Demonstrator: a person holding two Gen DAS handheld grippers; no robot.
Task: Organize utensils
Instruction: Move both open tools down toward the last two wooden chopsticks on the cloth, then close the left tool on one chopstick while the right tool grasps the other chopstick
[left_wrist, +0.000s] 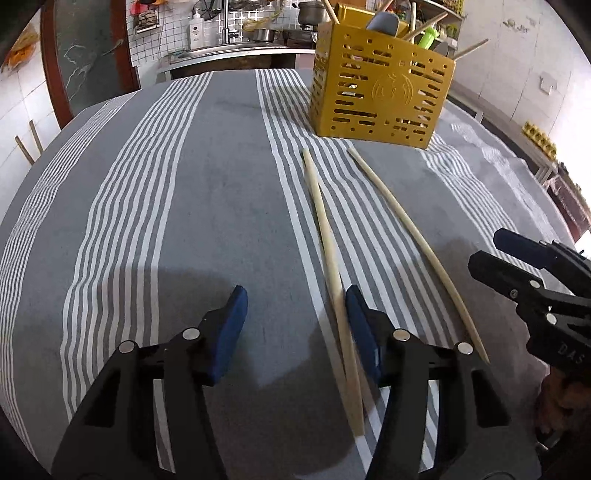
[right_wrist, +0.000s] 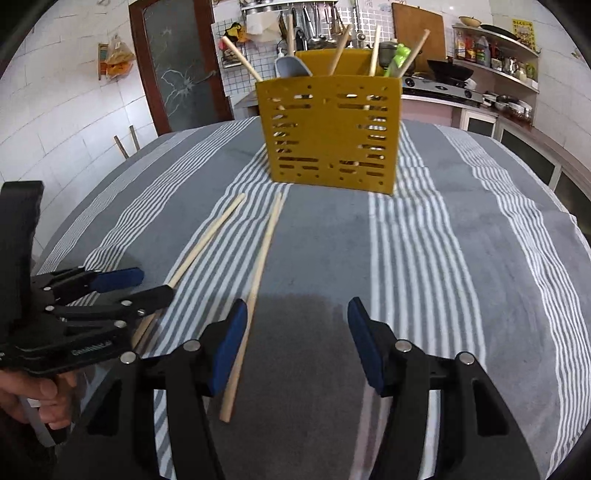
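Observation:
Two pale wooden chopsticks lie on the striped cloth. In the left wrist view one chopstick (left_wrist: 330, 266) runs under the inner edge of my right finger, and the other chopstick (left_wrist: 417, 236) lies to its right. My left gripper (left_wrist: 295, 302) is open and empty over the near end of the first chopstick. My right gripper (right_wrist: 295, 314) is open and empty; a chopstick (right_wrist: 255, 291) lies beside its left finger, the other chopstick (right_wrist: 207, 236) further left. The yellow perforated utensil holder (right_wrist: 328, 136) stands upright beyond them, holding several chopsticks, a grey spoon and a green utensil. It also shows in the left wrist view (left_wrist: 380, 92).
The table has a grey cloth with white stripes (left_wrist: 184, 203). The right gripper (left_wrist: 517, 273) shows at the right edge of the left wrist view. The left gripper (right_wrist: 122, 284) and a hand show at the left of the right wrist view. A kitchen counter and stove (right_wrist: 443, 88) stand behind.

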